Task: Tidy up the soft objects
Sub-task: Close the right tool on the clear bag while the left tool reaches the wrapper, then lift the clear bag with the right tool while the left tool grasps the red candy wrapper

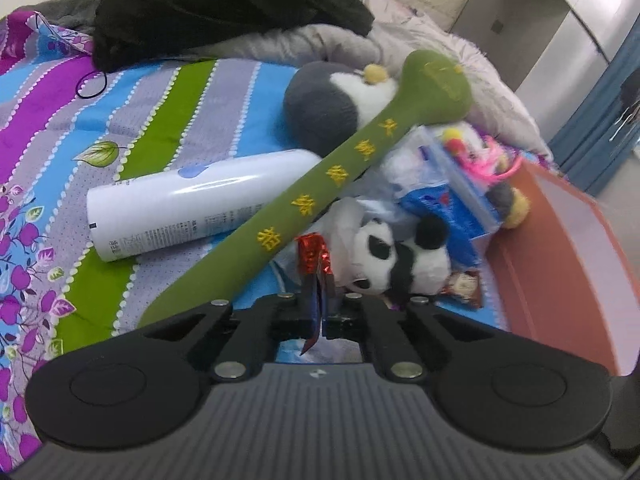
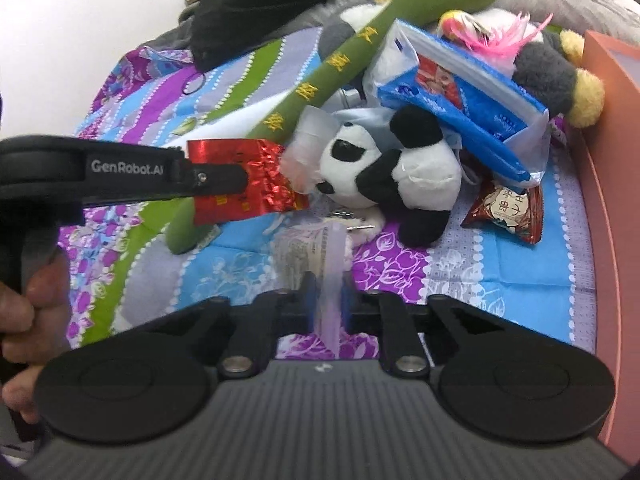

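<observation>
My left gripper [image 1: 318, 280] is shut on a red foil packet [image 1: 314, 256]; in the right wrist view the same gripper [image 2: 244, 184] holds the packet [image 2: 244, 176] above the bed. My right gripper [image 2: 328, 292] is shut on a clear plastic bag [image 2: 316, 252] with paper inside. A panda plush [image 1: 396, 260] [image 2: 384, 172] lies just beyond both grippers. A long green plush stick [image 1: 320, 188] [image 2: 340, 68] lies across a grey penguin plush [image 1: 324, 104]. A blue tissue pack [image 2: 456, 100] rests on the panda.
A white spray can [image 1: 196, 200] lies on the striped bedspread [image 1: 60, 128]. Black clothing [image 1: 224, 4] is heaped at the back. A brown snack packet [image 2: 508, 208] lies to the right. An orange bed frame edge [image 2: 612, 160] runs along the right. Pink feathers [image 2: 508, 36] top the pile.
</observation>
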{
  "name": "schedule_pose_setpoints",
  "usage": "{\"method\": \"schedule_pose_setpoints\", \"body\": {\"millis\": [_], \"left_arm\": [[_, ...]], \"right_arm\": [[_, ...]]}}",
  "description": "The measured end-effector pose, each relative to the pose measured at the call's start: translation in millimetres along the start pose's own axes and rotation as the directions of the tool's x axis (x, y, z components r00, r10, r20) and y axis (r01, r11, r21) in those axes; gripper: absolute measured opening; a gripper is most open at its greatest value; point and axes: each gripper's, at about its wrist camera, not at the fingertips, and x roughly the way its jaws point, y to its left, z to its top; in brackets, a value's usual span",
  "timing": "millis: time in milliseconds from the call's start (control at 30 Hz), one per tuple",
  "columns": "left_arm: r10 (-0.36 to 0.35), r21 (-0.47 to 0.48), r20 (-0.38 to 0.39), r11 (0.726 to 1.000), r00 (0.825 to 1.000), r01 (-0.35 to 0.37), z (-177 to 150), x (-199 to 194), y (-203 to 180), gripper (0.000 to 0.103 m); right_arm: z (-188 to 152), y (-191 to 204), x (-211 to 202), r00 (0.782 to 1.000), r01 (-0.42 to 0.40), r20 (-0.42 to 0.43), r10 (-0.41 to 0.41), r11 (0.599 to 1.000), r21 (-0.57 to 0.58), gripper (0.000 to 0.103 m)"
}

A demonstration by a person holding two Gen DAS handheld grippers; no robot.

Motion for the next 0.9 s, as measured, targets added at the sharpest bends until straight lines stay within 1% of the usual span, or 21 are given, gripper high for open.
{"method": "schedule_pose_setpoints", "body": {"millis": [33,133,300,400,533,567,667,767,900], "left_arm": [[-0.014,-0.002,0.005,1.000,1.000,0.014,-0.5,-5.4,-1.6,0.001],[-0.019,0.012,0.028,1.000,0.999,0.019,-3.6,-22.1,-8.5,0.001],[-0.041,0.008,0.059,0.999,0.997,0.041,-14.7,-54.4,-16.4,0.001],[-0.047,-0.004,0.077,0.999,0.996,0.047,-26.7,-74.7,-19.6,0.001],[-0.060,-0.045,0.080,0.997,0.995,0.064,-49.8,-97.8,-16.3,0.001],[-0.055,-0.049,0.079,0.997,0.995,0.059,-57.3,-102.0,-15.4,0.001],[-0.036,-0.073,0.058,0.997,0.998,0.040,-80.5,-108.6,-9.3,0.000],[-0.037,-0.134,0.016,0.990,0.999,0.039,-102.5,-109.8,2.2,0.000],[-0.027,-0.183,-0.036,0.983,0.999,0.020,-126.9,-108.5,15.6,0.001]], "right_arm": [[-1.2,2.0,-5.4,1.000,-0.001,0.009,0.001,1.000,-0.004,0.011],[-6.4,8.3,-22.5,0.999,0.007,0.031,-0.006,1.000,-0.016,0.010],[-20.5,17.9,-51.6,0.998,0.015,0.062,-0.014,1.000,-0.015,0.009],[-30.9,21.8,-67.2,0.997,0.020,0.072,-0.021,1.000,0.004,0.009],[-47.4,23.9,-84.8,0.995,0.045,0.087,-0.048,0.998,0.036,0.009],[-52.1,22.3,-87.9,0.994,0.052,0.091,-0.056,0.998,0.046,0.009],[-65.0,12.3,-93.1,0.993,0.077,0.082,-0.085,0.992,0.100,0.009],[-78.1,-4.7,-93.4,0.995,0.073,0.050,-0.084,0.979,0.189,0.009],[-92.8,-24.4,-89.8,0.997,0.070,0.016,-0.078,0.952,0.299,0.009]]}}
